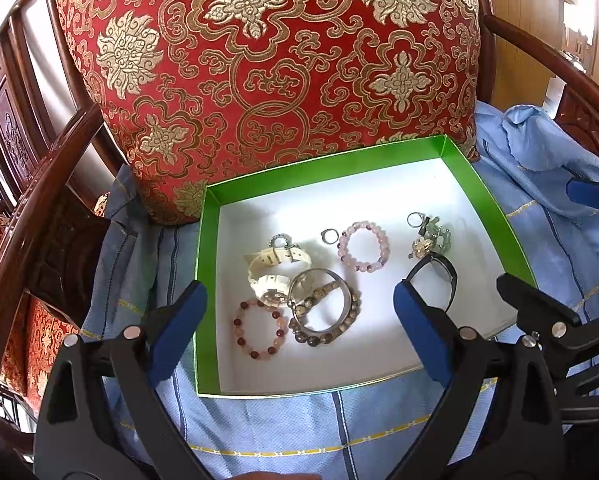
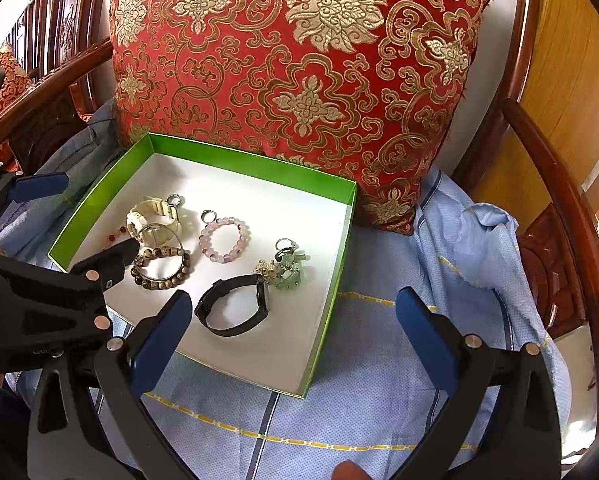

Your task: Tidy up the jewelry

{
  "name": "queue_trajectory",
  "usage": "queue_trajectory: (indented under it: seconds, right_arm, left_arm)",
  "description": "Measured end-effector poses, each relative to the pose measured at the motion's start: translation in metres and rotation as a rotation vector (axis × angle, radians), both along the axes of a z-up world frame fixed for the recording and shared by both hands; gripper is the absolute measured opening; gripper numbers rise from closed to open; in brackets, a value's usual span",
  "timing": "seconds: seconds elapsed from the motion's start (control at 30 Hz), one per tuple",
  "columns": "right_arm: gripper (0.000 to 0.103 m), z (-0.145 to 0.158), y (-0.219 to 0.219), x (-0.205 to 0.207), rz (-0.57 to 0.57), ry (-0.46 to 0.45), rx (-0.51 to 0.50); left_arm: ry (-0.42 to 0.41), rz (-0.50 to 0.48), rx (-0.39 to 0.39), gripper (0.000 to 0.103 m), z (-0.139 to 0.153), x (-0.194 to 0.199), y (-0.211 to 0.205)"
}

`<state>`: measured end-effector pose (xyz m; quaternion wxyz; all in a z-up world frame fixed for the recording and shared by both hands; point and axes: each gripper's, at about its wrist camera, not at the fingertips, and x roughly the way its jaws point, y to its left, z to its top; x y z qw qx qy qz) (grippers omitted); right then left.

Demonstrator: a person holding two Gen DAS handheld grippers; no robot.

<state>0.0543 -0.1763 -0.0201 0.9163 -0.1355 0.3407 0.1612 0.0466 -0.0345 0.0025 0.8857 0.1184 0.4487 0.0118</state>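
A green box point(image 1: 203, 264) with a white floor sits on a blue cloth and also shows in the right wrist view point(image 2: 339, 240). In it lie a white watch point(image 1: 275, 268), a silver bangle point(image 1: 319, 300) over a brown bead bracelet point(image 1: 351, 312), a red-pink bead bracelet point(image 1: 259, 332), a pale pink bead bracelet point(image 1: 363, 246), a small ring point(image 1: 329, 235), a black band point(image 2: 235, 308) and a cluster of charms point(image 2: 287, 266). My left gripper point(image 1: 299, 328) is open above the box's near side, holding nothing. My right gripper point(image 2: 295, 336) is open above the box's near right corner, empty.
A red and gold patterned cushion point(image 1: 267, 72) leans behind the box. Dark wooden chair arms point(image 1: 39, 184) curve on both sides, the right one point(image 2: 559, 184) close by. The blue cloth point(image 2: 379, 420) covers the seat, bunched at the right point(image 2: 483, 240).
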Motion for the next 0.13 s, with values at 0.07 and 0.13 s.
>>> queue_trajectory:
  seconds: [0.07, 0.13]
  right_arm:
    - [0.099, 0.0003, -0.0001, 0.0006, 0.003, 0.001, 0.0]
    - [0.099, 0.0004, -0.0006, 0.0007, 0.003, 0.001, 0.0]
  left_arm:
    - [-0.013, 0.002, 0.011, 0.093, 0.0014, -0.001, -0.0014]
    - [-0.032, 0.002, 0.029, 0.093, 0.0032, -0.0027, -0.0033]
